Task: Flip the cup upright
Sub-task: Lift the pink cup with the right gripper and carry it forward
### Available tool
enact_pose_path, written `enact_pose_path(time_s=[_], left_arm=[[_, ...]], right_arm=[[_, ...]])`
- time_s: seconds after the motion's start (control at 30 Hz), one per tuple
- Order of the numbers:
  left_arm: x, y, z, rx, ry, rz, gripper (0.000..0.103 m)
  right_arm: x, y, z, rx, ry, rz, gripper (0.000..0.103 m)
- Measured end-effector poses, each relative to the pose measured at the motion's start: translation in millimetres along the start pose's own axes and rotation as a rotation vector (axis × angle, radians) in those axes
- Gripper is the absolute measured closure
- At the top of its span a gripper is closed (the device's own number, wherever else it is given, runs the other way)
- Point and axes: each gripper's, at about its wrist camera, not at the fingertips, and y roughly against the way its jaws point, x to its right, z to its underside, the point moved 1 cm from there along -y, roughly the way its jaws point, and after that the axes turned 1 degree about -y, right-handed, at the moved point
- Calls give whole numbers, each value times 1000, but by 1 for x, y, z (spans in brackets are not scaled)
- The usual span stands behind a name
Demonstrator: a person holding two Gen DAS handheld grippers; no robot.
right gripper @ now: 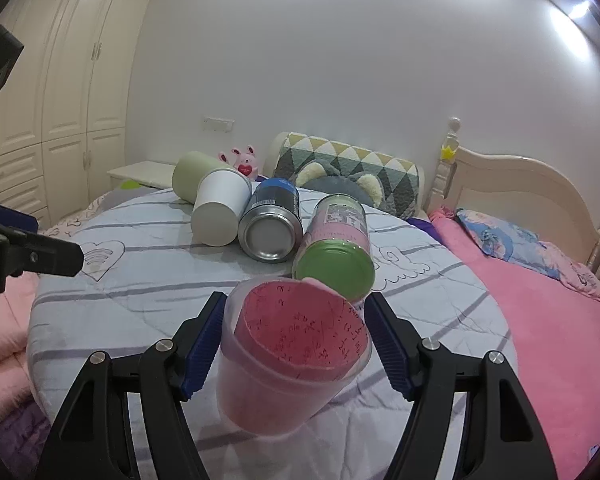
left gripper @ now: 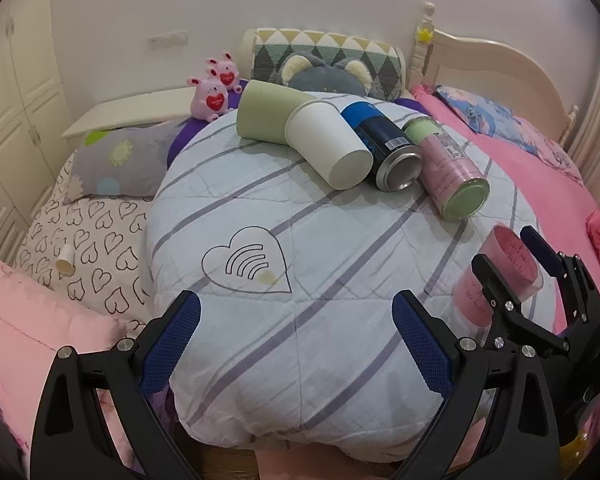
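A clear plastic cup (right gripper: 296, 364) with a pink paper liner sits tilted, mouth up and toward the far side, on the striped round cushion (right gripper: 148, 292). My right gripper (right gripper: 296, 344) is around it with a blue pad on each side; the left pad touches the cup and a small gap shows at the right pad. In the left wrist view the cup (left gripper: 500, 276) and right gripper (left gripper: 508, 256) are at the right edge of the cushion (left gripper: 300, 280). My left gripper (left gripper: 296, 340) is open and empty over the cushion's near side.
Several containers lie on their sides at the cushion's far part: a green cup (left gripper: 268, 110), a white paper cup (left gripper: 328, 144), a blue can (left gripper: 388, 148) and a pink-green can (left gripper: 448, 168). Plush toys (left gripper: 212, 92), pillows and a headboard (left gripper: 496, 64) lie behind.
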Motion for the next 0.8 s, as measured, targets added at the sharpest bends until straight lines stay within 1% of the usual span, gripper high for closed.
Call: enact_pose_path(time_s=[0.27, 0.3, 0.33, 0.43, 0.63, 0.8], left_arm=[[4, 15, 10, 23, -5, -9, 5], [4, 16, 11, 25, -6, -9, 5], [5, 18, 12, 28, -6, -8, 5], [5, 22, 14, 36, -4, -10, 5], [7, 25, 13, 43, -3, -23, 5], [10, 27, 13, 47, -7, -26, 4]], right_arm=[[-1, 14, 5, 26, -4, 3, 31], [-1, 14, 5, 23, -7, 2, 29], [-1, 13, 5, 16, -10, -2, 23], [-4, 11, 8, -1, -21, -32, 23], [-9, 7, 12, -18, -23, -40, 23], [-6, 7, 13, -20, -38, -42, 23]])
